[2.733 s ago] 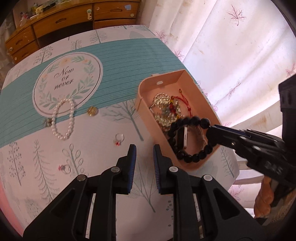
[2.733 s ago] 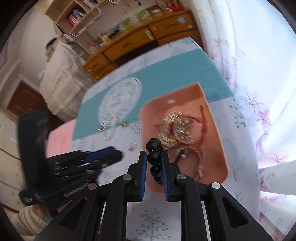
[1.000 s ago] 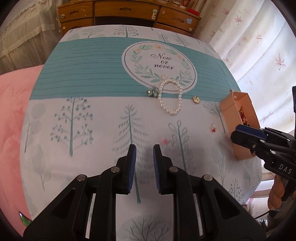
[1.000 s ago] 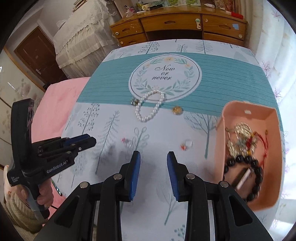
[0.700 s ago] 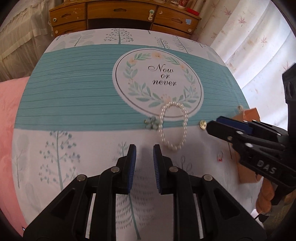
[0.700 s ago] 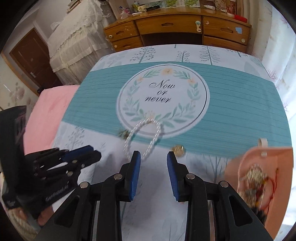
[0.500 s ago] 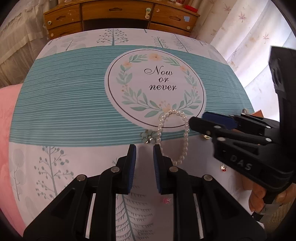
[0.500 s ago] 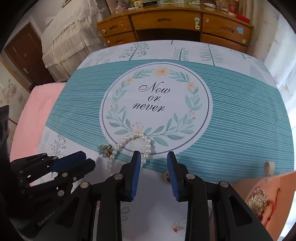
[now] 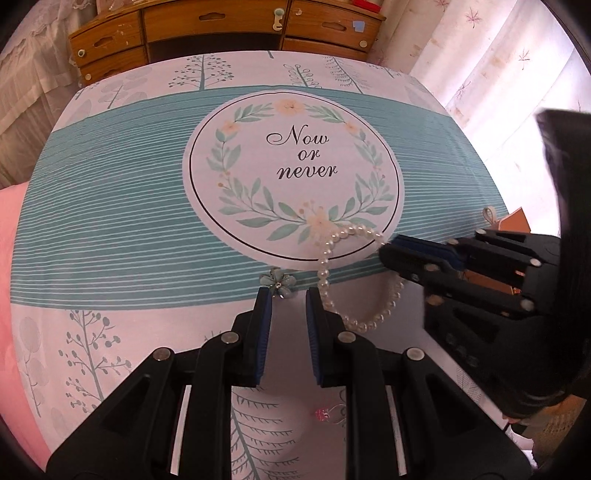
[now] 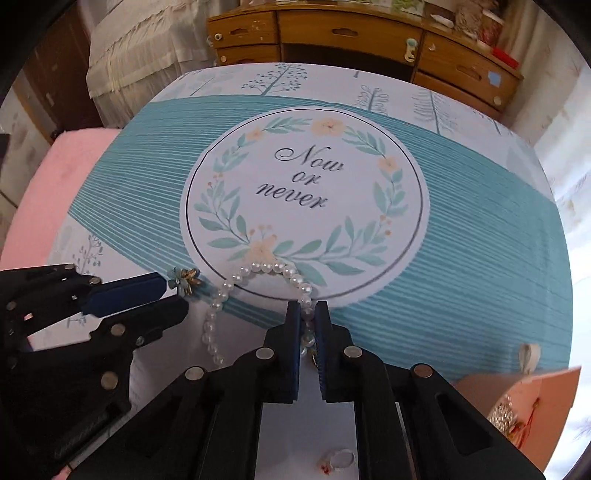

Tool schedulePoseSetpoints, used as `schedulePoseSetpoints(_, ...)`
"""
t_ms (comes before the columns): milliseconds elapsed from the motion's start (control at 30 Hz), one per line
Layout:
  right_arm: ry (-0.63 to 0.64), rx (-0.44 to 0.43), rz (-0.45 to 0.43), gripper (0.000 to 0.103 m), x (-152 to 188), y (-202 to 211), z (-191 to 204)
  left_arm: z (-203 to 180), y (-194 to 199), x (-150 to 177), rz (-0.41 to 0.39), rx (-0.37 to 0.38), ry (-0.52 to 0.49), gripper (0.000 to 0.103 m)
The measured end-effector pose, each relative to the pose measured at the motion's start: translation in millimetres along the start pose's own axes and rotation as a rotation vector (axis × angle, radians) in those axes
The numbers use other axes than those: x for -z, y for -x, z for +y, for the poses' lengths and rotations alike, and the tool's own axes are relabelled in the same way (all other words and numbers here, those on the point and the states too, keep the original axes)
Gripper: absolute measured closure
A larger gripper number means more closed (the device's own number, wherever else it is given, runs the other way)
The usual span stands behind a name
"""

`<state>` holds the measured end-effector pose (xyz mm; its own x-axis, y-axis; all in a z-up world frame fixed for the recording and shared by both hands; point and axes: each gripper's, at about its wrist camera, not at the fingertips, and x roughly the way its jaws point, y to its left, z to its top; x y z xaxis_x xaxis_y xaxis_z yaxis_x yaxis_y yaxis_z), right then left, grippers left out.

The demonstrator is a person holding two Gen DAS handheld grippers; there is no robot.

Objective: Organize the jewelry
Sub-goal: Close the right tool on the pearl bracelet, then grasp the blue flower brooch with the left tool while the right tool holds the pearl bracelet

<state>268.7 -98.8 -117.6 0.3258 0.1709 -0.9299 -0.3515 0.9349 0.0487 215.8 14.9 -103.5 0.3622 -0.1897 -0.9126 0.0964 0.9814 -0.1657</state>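
Observation:
A white pearl bracelet [image 9: 325,273] lies on the tablecloth at the lower edge of the round "Now or never" print; it also shows in the right wrist view [image 10: 218,299]. My right gripper [image 10: 307,310] is shut on the bracelet's right side. My left gripper [image 9: 287,295] is open, its tips just short of a small teal flower brooch [image 9: 277,281], which also shows in the right wrist view [image 10: 183,279]. The peach jewelry box [image 10: 535,402] with gold and red pieces sits at the lower right.
A ring with a red stone [image 10: 338,459] lies near my right gripper's base, and a pink-stone ring [image 9: 328,411] lies under my left gripper. A wooden dresser [image 9: 221,22] stands beyond the table. Curtains [image 9: 498,55] hang on the right. A pink surface [image 10: 55,177] lies left.
Both grippers have moved forward to the bracelet and brooch. My right gripper has closed from open onto the pearl bracelet. The black bead bracelet was let go into the box earlier.

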Motion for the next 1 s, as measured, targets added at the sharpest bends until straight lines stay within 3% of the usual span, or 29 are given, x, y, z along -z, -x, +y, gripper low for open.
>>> schedulePoseSetpoints(367, -0.022, -0.084, -0.068, 0.096, 43.5, 51.8, -6.7, -2.5, 0.5, 0.3, -0.006, -0.021, -0.015, 0.087)
schedulePoseSetpoints(567, -0.029, -0.13, -0.083, 0.096, 59.4, 68.9, -2.7, -5.4, 0.3, -1.4, 0.011, -0.028, -0.087, 0.087)
schedulePoseSetpoints(733, -0.041, -0.144, -0.088, 0.096, 63.9, 73.1, -3.9, -10.7, -5.8, -4.9, 0.026, -0.095, -0.16, 0.087)
schedulePoseSetpoints(900, -0.051, -0.154, -0.084, 0.096, 69.6, 73.7, -6.5, -9.0, -11.5, -5.2, 0.041, -0.081, -0.181, 0.086)
schedulePoseSetpoints(1000, -0.059, -0.154, -0.08, 0.096, 71.0, 72.5, -7.6, -7.9, -13.5, -5.3, 0.036, -0.073, -0.187, 0.062)
